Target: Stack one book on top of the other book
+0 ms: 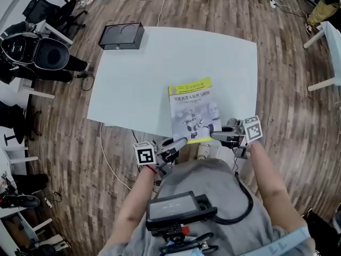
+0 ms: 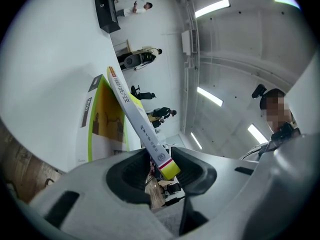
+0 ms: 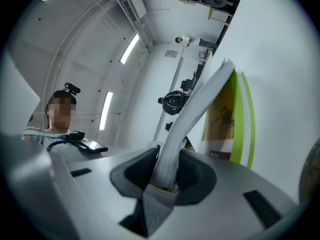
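The upper book [image 1: 192, 111] is held with its near edge raised over the lower book [image 2: 102, 121], which lies on the white surface [image 1: 138, 73]. I would lower both corners together and keep the edges aligned before letting go. The left gripper [image 1: 178, 143] and the right gripper [image 1: 218, 136] point level, and each one's narrow jaws are clamped on a near corner.

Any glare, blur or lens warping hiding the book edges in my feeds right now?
Head view: even light, no glare on the table, book cover sharp, floor planks bowed at the edges. Left gripper view: heavy fisheye, dark corners, spine print legible between the jaws. Right gripper view: same curvature, page edge crisp.
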Demonstrator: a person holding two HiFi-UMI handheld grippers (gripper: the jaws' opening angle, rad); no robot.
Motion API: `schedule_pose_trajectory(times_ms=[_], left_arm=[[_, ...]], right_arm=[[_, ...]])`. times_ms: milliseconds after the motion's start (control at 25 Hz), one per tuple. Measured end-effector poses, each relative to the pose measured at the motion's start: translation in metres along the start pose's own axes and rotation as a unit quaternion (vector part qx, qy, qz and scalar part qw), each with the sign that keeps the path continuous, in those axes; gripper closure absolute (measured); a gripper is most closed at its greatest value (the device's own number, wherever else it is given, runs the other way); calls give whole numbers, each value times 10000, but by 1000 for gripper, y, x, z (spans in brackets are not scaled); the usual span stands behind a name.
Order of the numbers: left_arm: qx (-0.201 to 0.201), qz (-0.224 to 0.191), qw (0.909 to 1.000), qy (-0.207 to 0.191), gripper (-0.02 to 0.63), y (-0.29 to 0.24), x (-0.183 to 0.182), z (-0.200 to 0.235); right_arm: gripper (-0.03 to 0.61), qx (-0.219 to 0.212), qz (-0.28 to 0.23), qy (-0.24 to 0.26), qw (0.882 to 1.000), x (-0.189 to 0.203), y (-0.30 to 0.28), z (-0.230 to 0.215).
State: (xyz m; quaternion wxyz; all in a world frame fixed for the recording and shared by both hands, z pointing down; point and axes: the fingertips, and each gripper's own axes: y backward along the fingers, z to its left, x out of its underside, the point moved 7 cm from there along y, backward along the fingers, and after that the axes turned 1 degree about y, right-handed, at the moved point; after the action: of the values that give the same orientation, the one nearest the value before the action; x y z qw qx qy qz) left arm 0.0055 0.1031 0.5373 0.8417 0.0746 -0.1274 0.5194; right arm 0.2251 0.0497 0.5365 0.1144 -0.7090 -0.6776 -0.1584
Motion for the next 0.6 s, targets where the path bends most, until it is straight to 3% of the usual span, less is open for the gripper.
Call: schedule_pose_trajectory(times_ms=[200,440,600], left_arm=[[-124,55,9999,5,480,-4,9,21],[-577,183,9980,192,492,-5,18,45],[-854,480,9950,191,492,-8,19,50]], right_arm=[[495,103,101,-303,9994,8,6,-22],[495,453,360,-617,9964,16,9,-44],[495,701,464,-645,9944,20,11,-50]])
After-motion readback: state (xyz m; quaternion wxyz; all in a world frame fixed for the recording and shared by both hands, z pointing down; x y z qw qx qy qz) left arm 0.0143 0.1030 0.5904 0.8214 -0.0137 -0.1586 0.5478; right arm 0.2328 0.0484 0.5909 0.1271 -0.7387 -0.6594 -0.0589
